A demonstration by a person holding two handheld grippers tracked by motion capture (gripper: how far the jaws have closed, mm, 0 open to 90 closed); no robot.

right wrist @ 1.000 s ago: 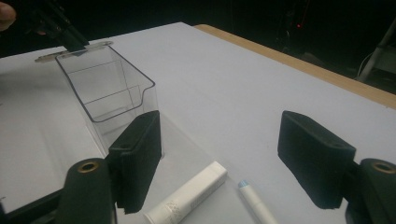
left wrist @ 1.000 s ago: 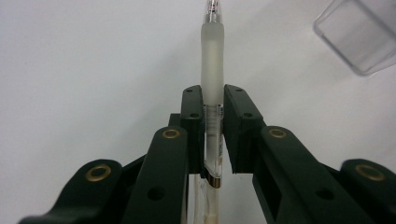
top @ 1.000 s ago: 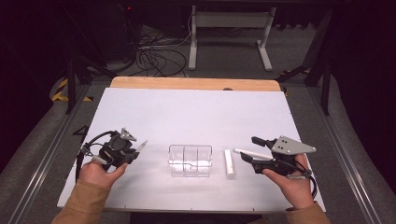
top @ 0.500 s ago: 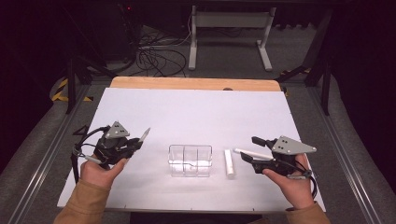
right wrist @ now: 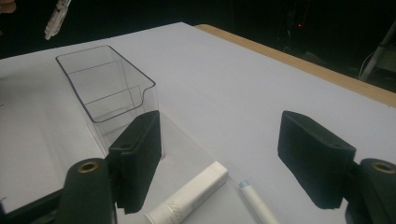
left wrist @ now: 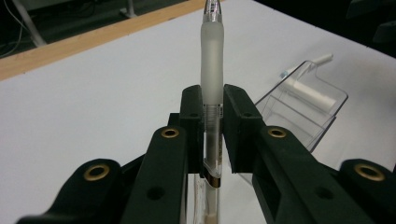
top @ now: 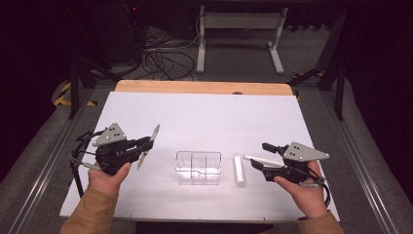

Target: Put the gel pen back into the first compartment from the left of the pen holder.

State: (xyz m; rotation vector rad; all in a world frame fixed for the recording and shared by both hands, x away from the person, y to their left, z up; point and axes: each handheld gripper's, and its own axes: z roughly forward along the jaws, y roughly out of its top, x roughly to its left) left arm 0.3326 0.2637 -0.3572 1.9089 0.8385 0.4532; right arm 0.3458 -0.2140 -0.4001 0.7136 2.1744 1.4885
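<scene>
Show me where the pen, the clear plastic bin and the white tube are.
pen (left wrist: 212,60), left gripper view, on its frosted grip above the jaws.
clear plastic bin (top: 198,168), high view, on its front wall.
white tube (top: 238,170), high view, mid-body, right of the bin.

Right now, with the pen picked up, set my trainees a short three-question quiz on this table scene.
1. True or false: the left hand-held gripper is shut on a pen.
2. What stands at the middle of the table? A) clear bin B) mug C) book
3. Fill in: the right hand-held gripper's jaws stand ____.

Key:
1. True.
2. A, the clear bin, with a white tube lying beside it.
3. Open, with nothing between them.
</scene>
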